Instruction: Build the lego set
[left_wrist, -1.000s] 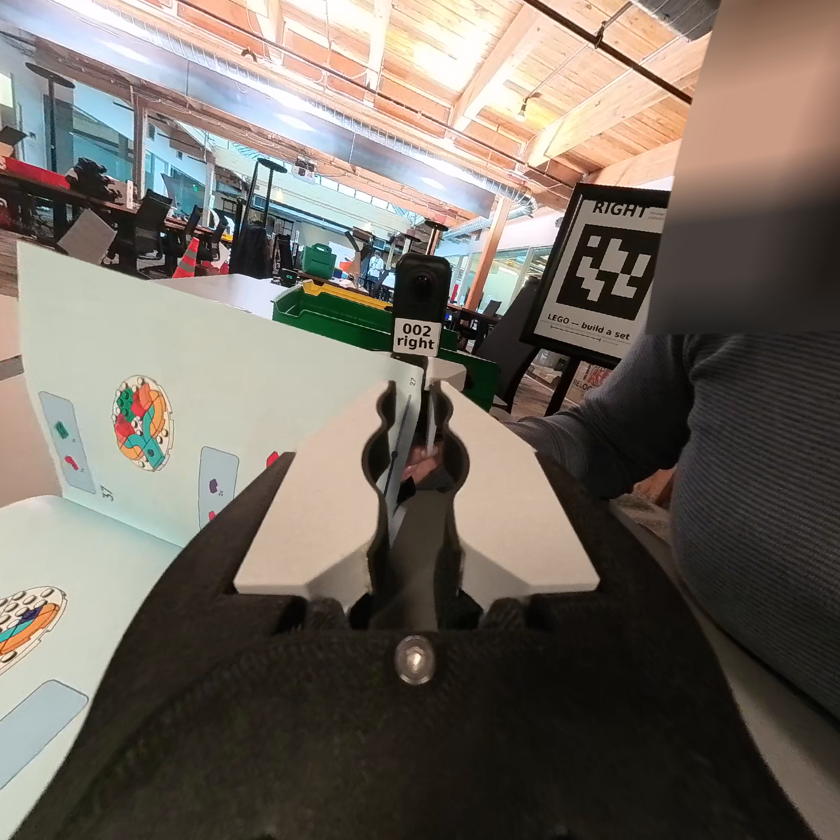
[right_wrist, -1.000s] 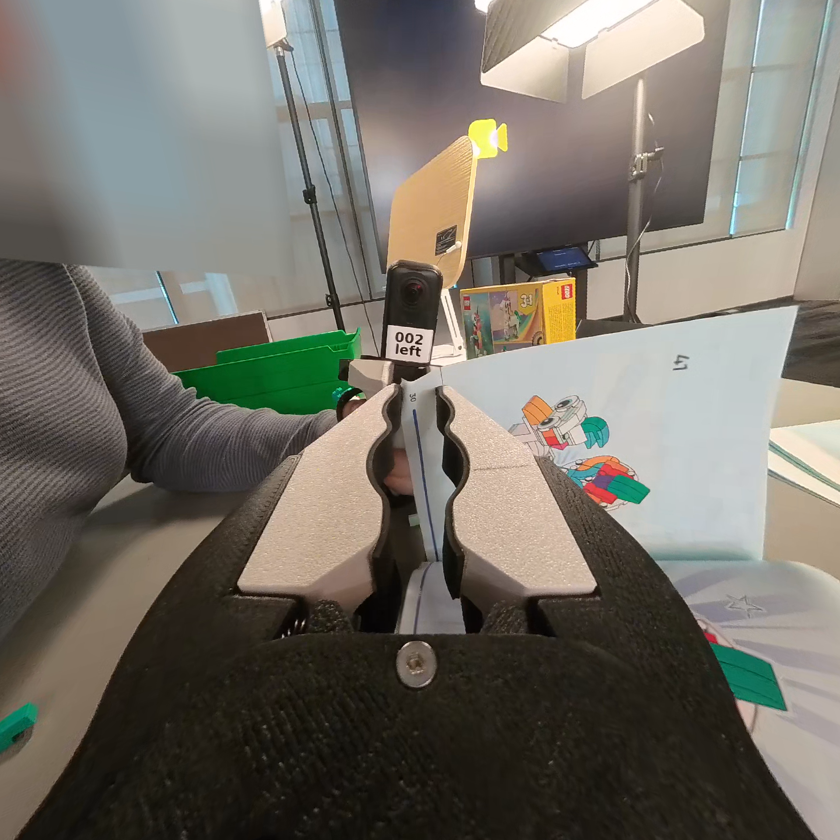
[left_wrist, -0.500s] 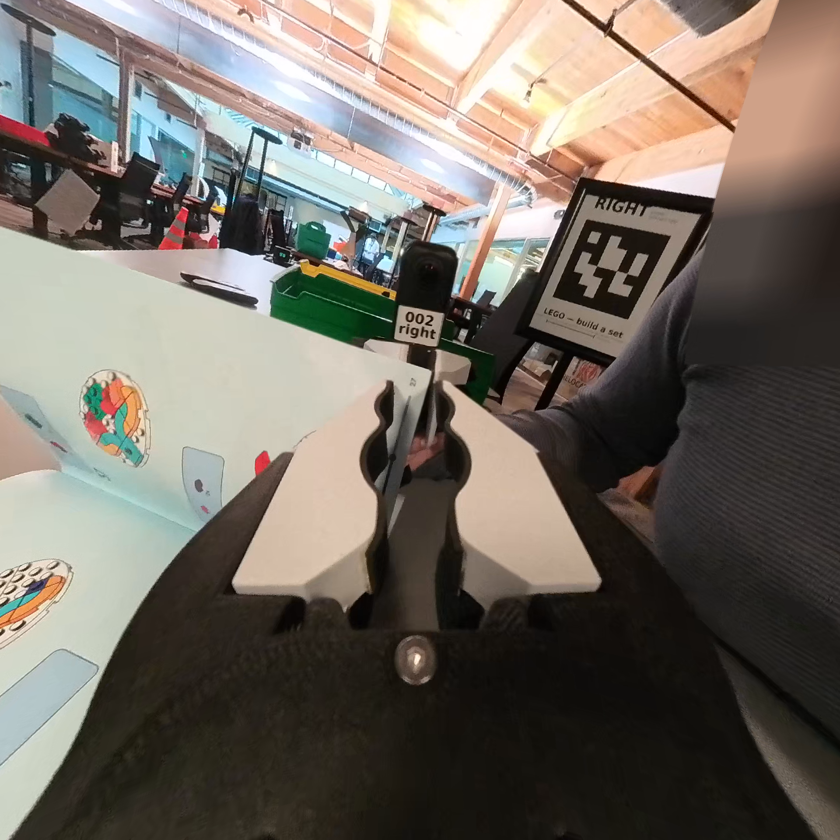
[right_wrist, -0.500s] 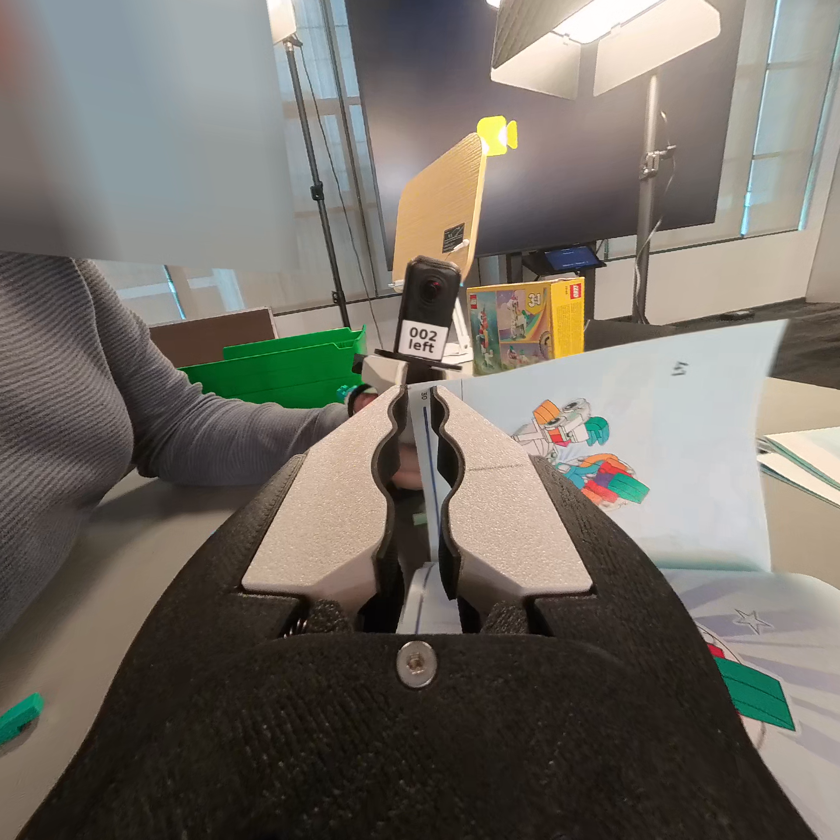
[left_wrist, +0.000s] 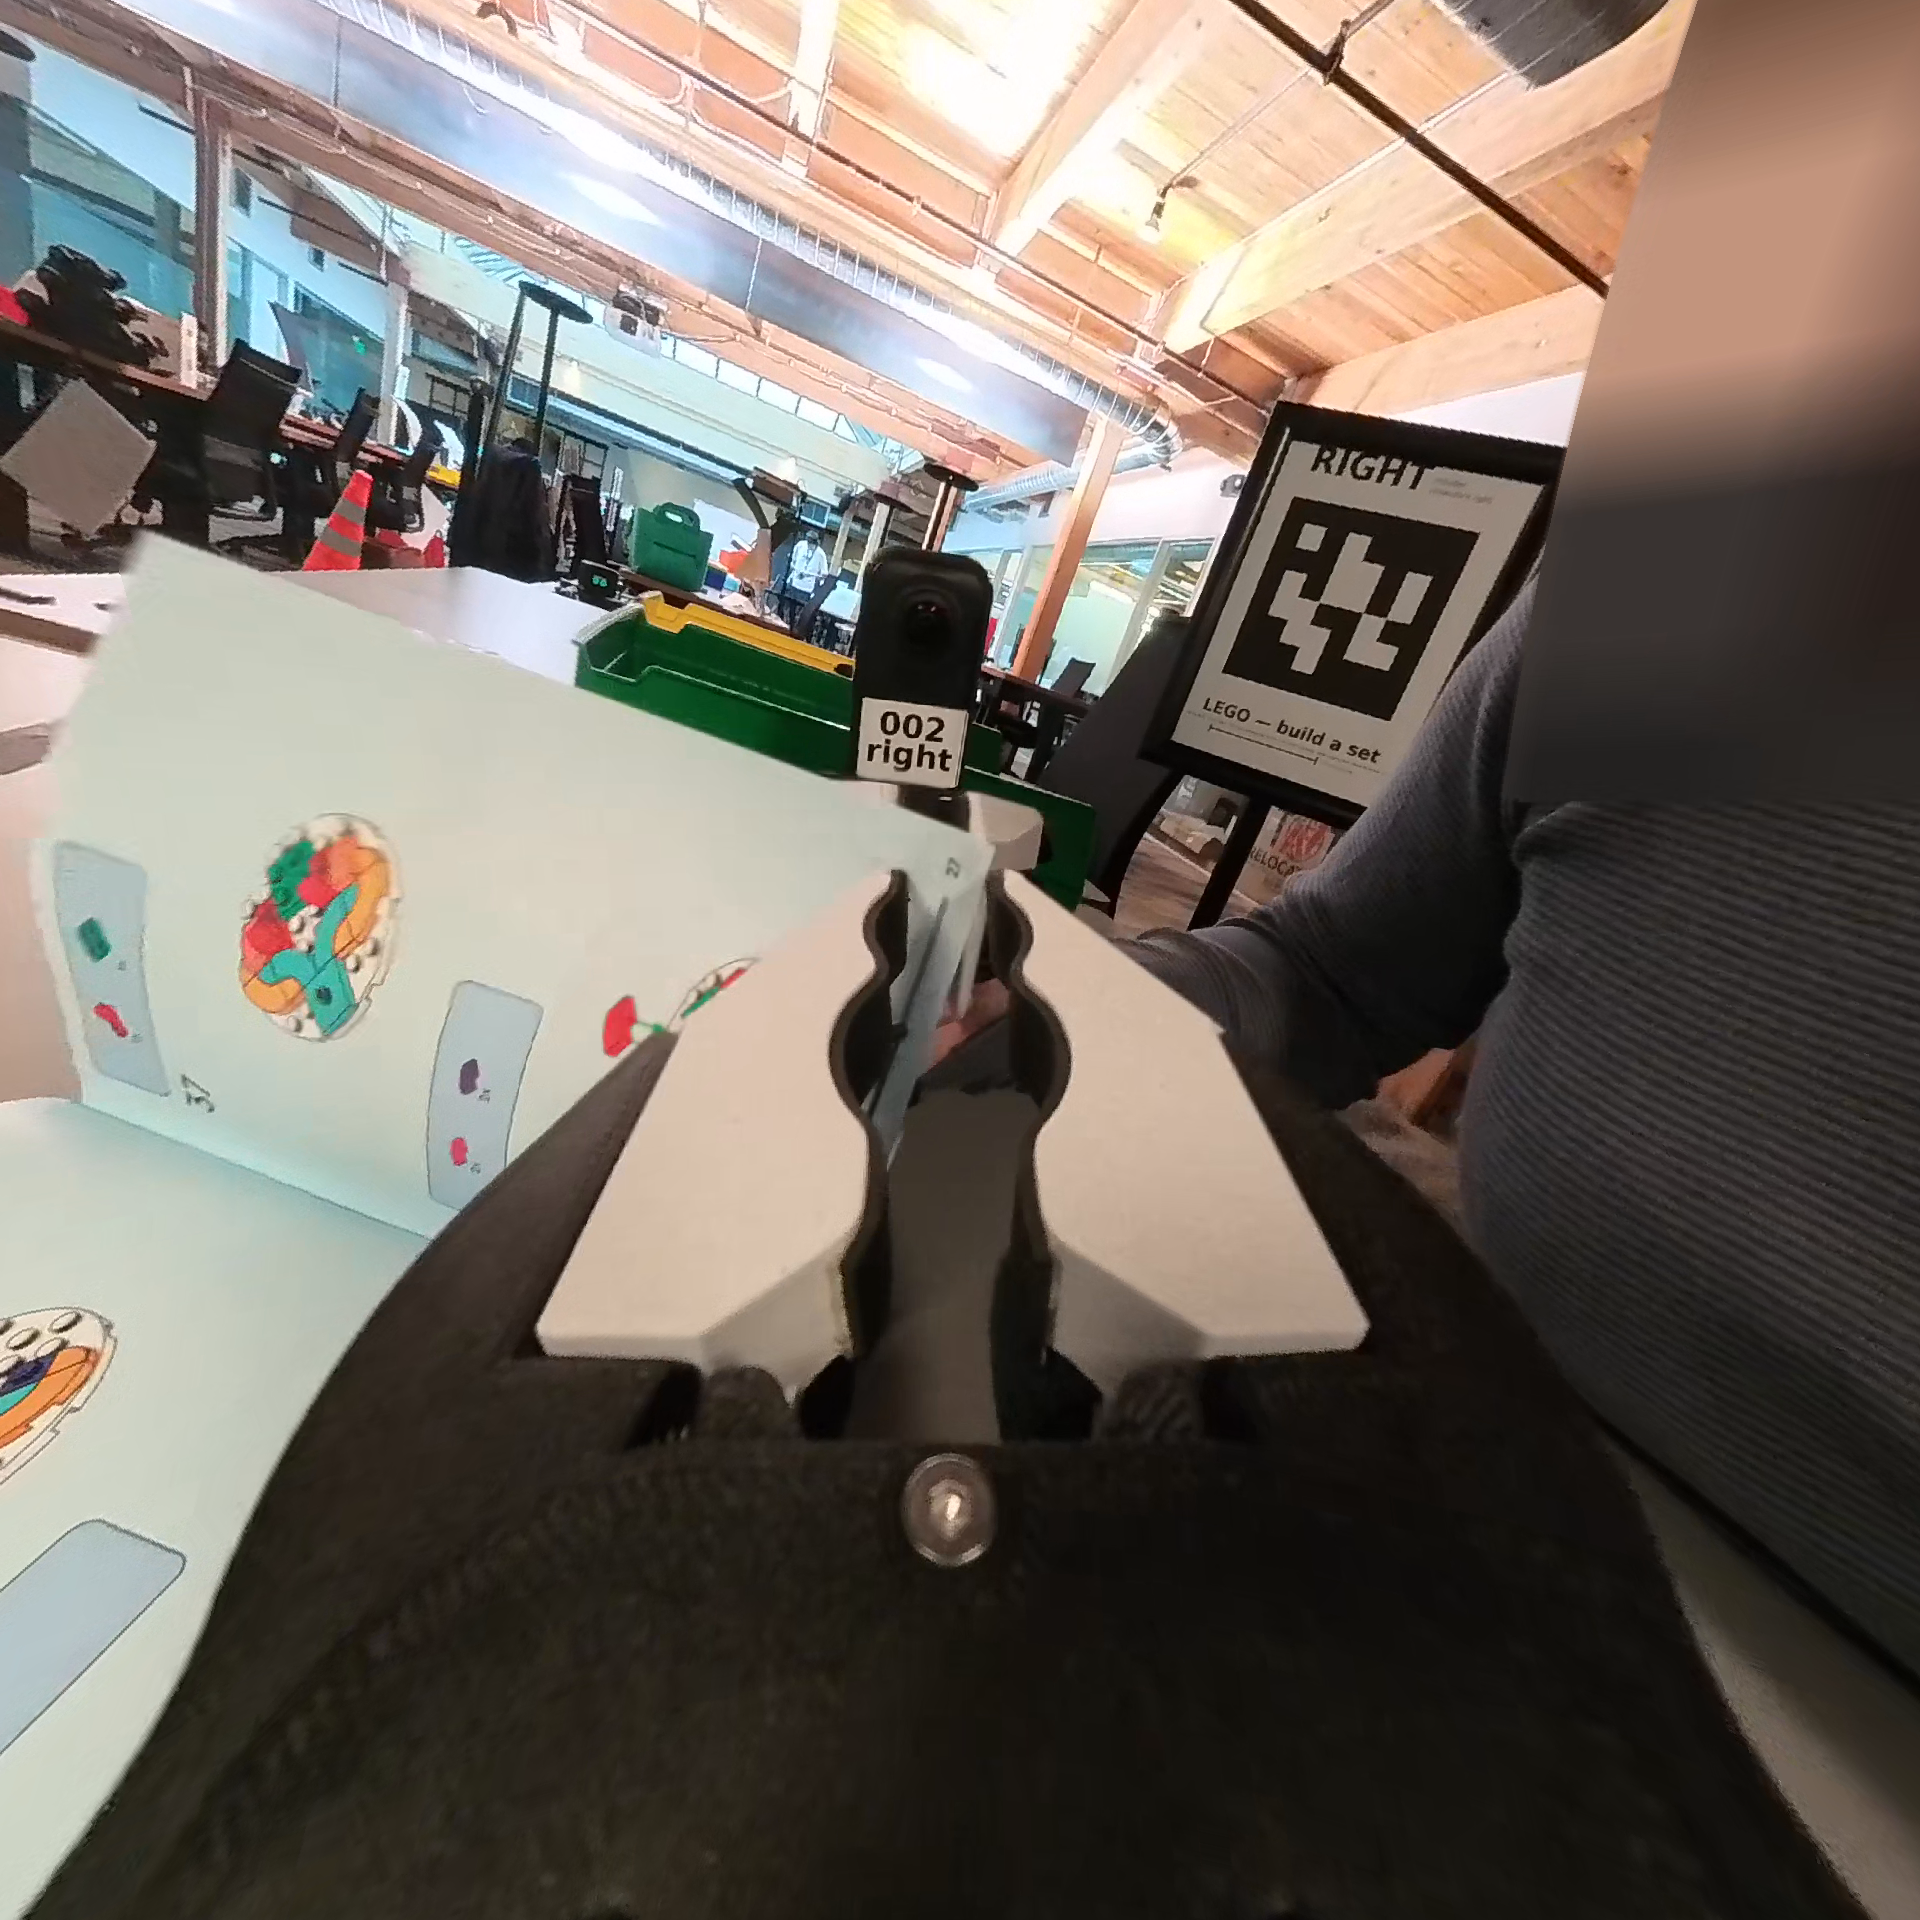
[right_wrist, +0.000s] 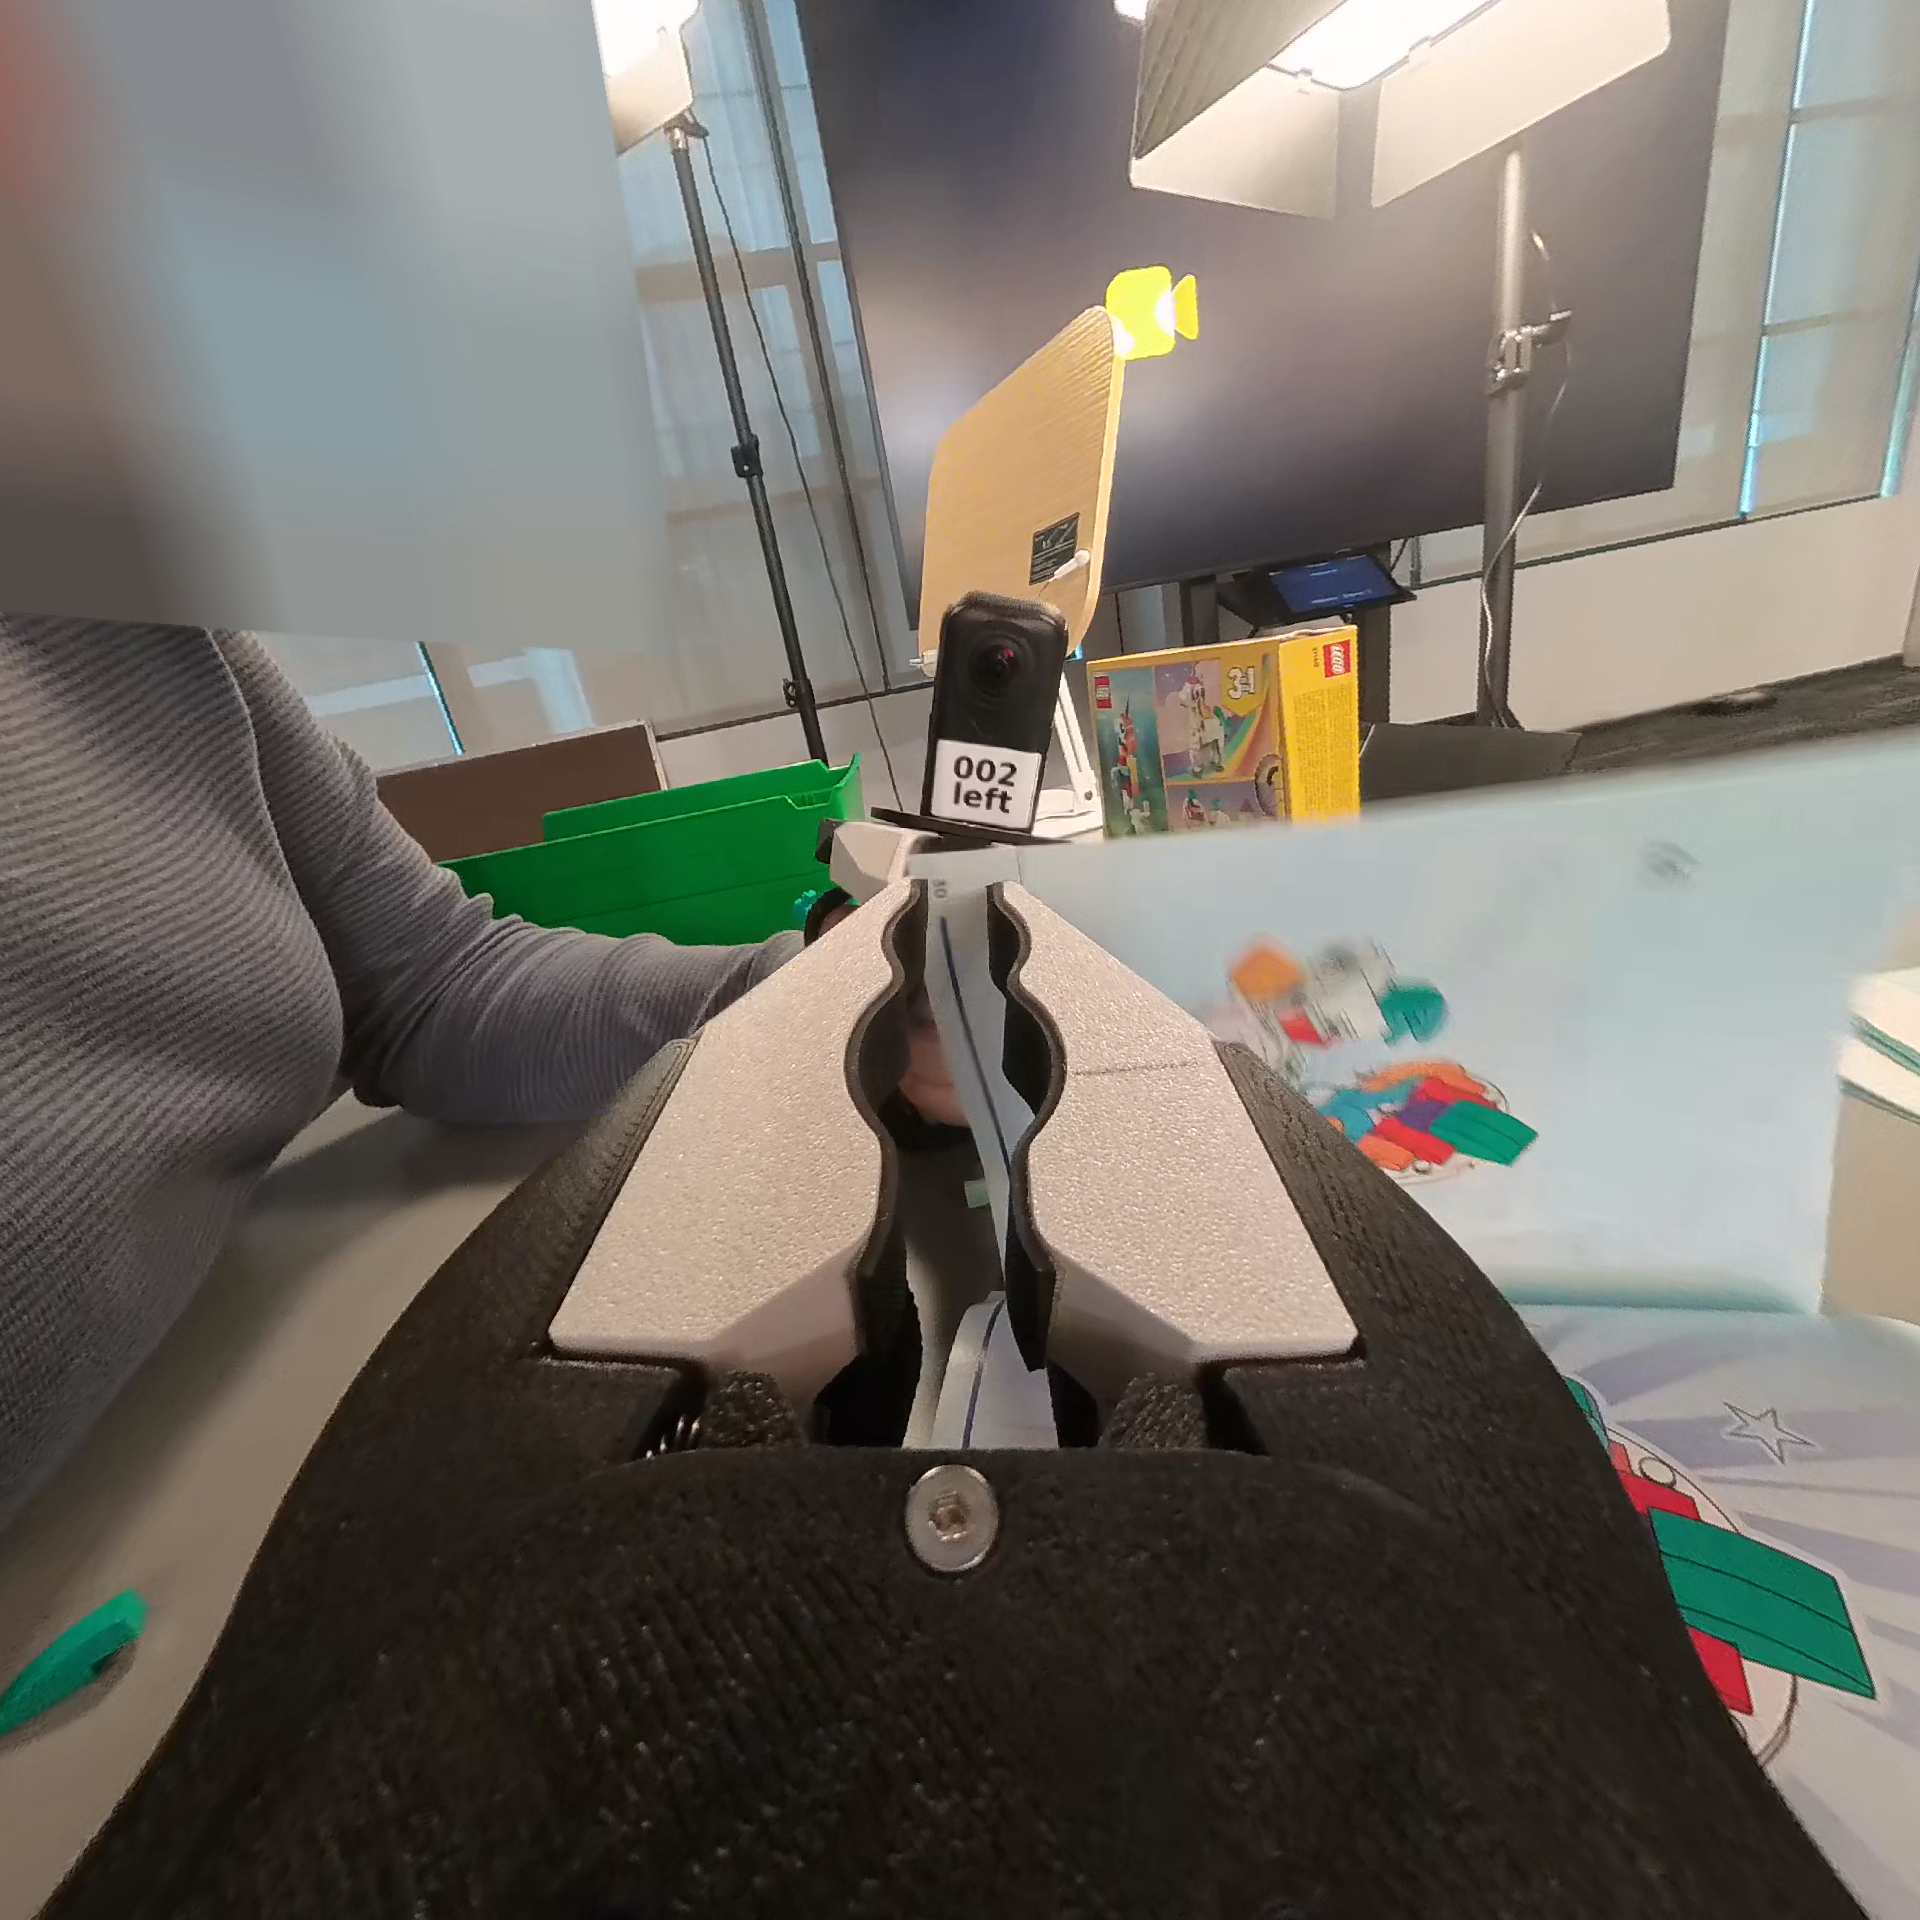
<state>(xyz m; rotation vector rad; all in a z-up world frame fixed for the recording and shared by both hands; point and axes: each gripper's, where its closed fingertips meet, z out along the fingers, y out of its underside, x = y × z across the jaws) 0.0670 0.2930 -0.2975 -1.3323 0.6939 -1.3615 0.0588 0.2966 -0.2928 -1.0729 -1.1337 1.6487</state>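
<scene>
Both grippers face each other across one raised page of the instruction booklet (left_wrist: 436, 831), tip to tip.

Left gripper (left_wrist: 940, 914): jaws nearly together, the page's upper corner edge running between them. Paper touches the left finger's inner face; whether the right finger also presses on it cannot be told, so grip is not confirmed. The page stands up from the booklet's flat spread and fans away to the left of the gripper, showing coloured build diagrams and pale part call-out boxes.

Right gripper (right_wrist: 961, 914): jaws narrowly parted, the same page's edge (right_wrist: 971, 1039) — with a dark line along it — between them. Sheet lies against the right finger (right_wrist: 1143, 1143); a gap shows on the other side. Clamped or only resting: cannot tell. The page spreads right of this gripper, printed with a blurred brick model; a flat page with a green-and-red drawing lies below it.

Beyond the page, left wrist view: green bin (left_wrist: 727, 686) with a yellow one behind it, a framed sign on a stand (left_wrist: 1351, 613), grey-sleeved arm (left_wrist: 1351, 966) reaching to the right gripper's handle.

Beyond the page, right wrist view: yellow set box (right_wrist: 1226, 738), green bin (right_wrist: 665, 862), tan panel (right_wrist: 1018, 488). One loose teal piece (right_wrist: 73, 1652) on the grey table (right_wrist: 312, 1299), well left of the page.
</scene>
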